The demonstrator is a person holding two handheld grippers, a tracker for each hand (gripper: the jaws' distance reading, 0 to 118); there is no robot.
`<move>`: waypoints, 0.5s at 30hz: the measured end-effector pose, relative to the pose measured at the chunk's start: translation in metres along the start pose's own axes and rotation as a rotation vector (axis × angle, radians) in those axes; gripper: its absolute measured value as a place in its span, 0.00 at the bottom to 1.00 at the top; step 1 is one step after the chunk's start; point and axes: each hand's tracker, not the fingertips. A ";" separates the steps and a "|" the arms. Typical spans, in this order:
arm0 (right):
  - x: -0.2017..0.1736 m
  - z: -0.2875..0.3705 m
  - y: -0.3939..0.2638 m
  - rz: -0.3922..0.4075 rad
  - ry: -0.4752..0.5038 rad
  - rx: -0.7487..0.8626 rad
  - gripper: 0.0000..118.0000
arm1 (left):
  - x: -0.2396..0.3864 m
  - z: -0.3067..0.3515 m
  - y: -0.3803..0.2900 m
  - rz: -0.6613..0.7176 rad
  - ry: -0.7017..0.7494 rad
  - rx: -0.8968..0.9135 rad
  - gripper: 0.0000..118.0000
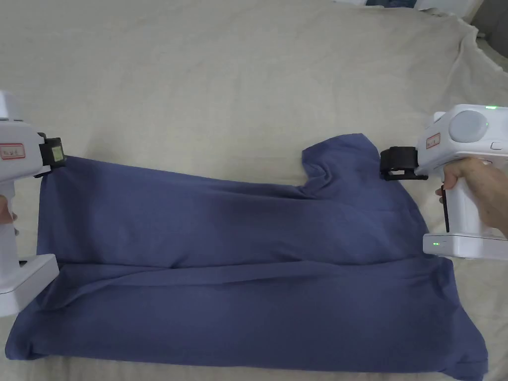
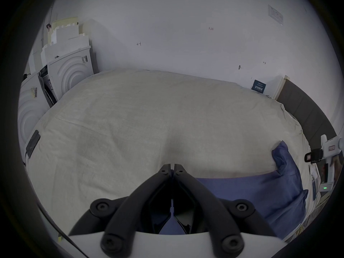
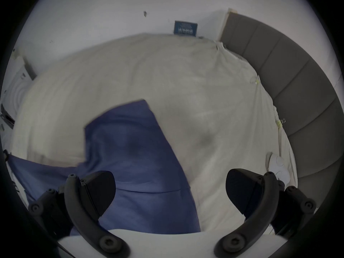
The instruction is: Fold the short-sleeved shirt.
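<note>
While L gripper pinches the blue shirt corner on the bed sheet, R gripper hangs w/ jaws apart.

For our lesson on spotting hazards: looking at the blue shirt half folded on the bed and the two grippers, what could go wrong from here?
1. The left gripper is shut on the shirt by a thin bit of edge; a pull could slip it free.
2. The right gripper is open beside the sleeve, so that end lies loose and the fold may skew.
3. The bed sheet is wrinkled and could bunch if the shirt drags.
</note>
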 end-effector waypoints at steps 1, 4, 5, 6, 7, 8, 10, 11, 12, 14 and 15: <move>0.000 -0.010 0.000 0.003 -0.008 -0.016 0.98 | -0.001 -0.001 -0.001 0.005 0.000 -0.002 0.00; 0.001 -0.037 -0.005 -0.015 -0.027 -0.082 0.95 | -0.003 -0.007 -0.001 0.017 0.001 -0.009 0.00; 0.003 -0.043 -0.006 -0.021 -0.035 -0.100 0.90 | -0.003 -0.009 -0.001 0.018 0.000 -0.011 0.00; 0.004 -0.048 -0.008 -0.032 -0.034 -0.090 0.82 | -0.003 -0.011 -0.001 0.018 0.001 -0.012 0.00; 0.006 -0.052 -0.009 -0.055 -0.038 -0.092 0.68 | 0.000 -0.011 -0.002 0.018 0.002 -0.013 0.00; 0.009 -0.054 -0.010 -0.087 -0.023 -0.090 0.56 | 0.001 -0.013 -0.002 0.017 0.003 -0.015 0.00; 0.012 -0.057 -0.012 -0.131 0.048 -0.097 0.38 | 0.000 -0.019 -0.002 0.016 0.004 -0.021 0.00; 0.012 -0.056 -0.011 -0.124 0.048 -0.094 0.32 | -0.002 -0.023 -0.002 0.015 0.005 -0.028 0.00; 0.010 -0.053 -0.009 -0.112 0.036 -0.084 0.23 | -0.002 -0.025 -0.002 0.014 0.005 -0.034 0.00; 0.011 -0.047 -0.007 -0.105 0.026 -0.062 0.00 | -0.003 -0.028 -0.003 0.017 0.004 -0.046 0.00; 0.013 -0.045 -0.007 -0.118 0.044 -0.072 0.00 | -0.001 -0.026 -0.005 0.019 0.006 -0.049 0.00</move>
